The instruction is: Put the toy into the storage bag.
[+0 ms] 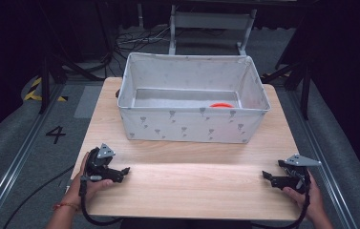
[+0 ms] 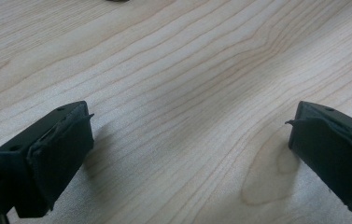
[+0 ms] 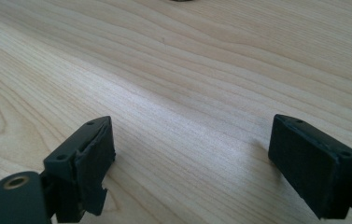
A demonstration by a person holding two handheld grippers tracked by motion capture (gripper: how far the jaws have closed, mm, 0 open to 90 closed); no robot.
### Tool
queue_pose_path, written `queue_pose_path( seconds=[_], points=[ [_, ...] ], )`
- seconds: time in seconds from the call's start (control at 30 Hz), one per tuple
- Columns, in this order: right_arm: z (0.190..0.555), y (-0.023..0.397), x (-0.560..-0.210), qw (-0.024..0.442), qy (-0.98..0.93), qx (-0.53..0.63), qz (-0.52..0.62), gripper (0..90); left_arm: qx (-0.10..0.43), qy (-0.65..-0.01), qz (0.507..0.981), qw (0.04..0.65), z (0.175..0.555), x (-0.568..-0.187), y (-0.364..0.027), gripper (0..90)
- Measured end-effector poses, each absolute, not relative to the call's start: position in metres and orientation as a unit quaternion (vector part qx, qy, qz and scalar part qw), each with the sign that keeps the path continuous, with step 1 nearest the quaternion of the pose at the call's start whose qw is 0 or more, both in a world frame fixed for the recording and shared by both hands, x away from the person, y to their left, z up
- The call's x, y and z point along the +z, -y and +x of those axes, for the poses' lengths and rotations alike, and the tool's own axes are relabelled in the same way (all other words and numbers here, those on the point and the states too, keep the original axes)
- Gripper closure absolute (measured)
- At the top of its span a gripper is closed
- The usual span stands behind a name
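The left tongs (image 1: 124, 170) are resting at the near left of the wooden surface (image 1: 192, 191), held in the person's left hand (image 1: 89, 179), with the tips pointing right toward the middle. In the left gripper view the jaws are standing wide apart, with bare wood grain lying between them.

The right tongs (image 1: 265, 175) are sitting at the near right edge of the surface, held in the right hand (image 1: 306, 193), with the tips pointing left. In the right gripper view their jaws are likewise standing well apart, clamping nothing, with bare wood between them.

The two tongs are facing each other across the near strip of the surface and are lying well apart from one another.

A grey fabric bin (image 1: 187, 125) with a small printed pattern is standing at the far middle of the surface, beyond both tongs and touching neither. An orange object (image 1: 221, 105) is lying on the bin's floor toward its right side; its near part is being hidden by the bin's front wall, so its shape cannot be told. It is lying far from both tongs, somewhat closer to the right one.
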State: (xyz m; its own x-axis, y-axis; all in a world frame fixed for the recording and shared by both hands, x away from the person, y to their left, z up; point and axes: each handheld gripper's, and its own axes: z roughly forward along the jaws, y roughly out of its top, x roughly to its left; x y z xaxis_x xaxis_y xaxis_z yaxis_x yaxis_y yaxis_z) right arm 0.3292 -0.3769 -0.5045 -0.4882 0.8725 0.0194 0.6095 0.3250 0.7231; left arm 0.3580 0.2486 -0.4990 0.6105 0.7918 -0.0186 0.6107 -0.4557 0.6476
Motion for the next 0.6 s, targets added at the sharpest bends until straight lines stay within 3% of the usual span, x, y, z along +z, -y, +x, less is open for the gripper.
queue_pose_path(
  seconds=[0.6],
  points=[
    [0.3291,0.3768,-0.5045,0.192,-0.791,0.344,0.468,14.7,0.146,-0.421,0.839,0.313,0.3602,-0.4991,-0.247,0.2]
  ],
)
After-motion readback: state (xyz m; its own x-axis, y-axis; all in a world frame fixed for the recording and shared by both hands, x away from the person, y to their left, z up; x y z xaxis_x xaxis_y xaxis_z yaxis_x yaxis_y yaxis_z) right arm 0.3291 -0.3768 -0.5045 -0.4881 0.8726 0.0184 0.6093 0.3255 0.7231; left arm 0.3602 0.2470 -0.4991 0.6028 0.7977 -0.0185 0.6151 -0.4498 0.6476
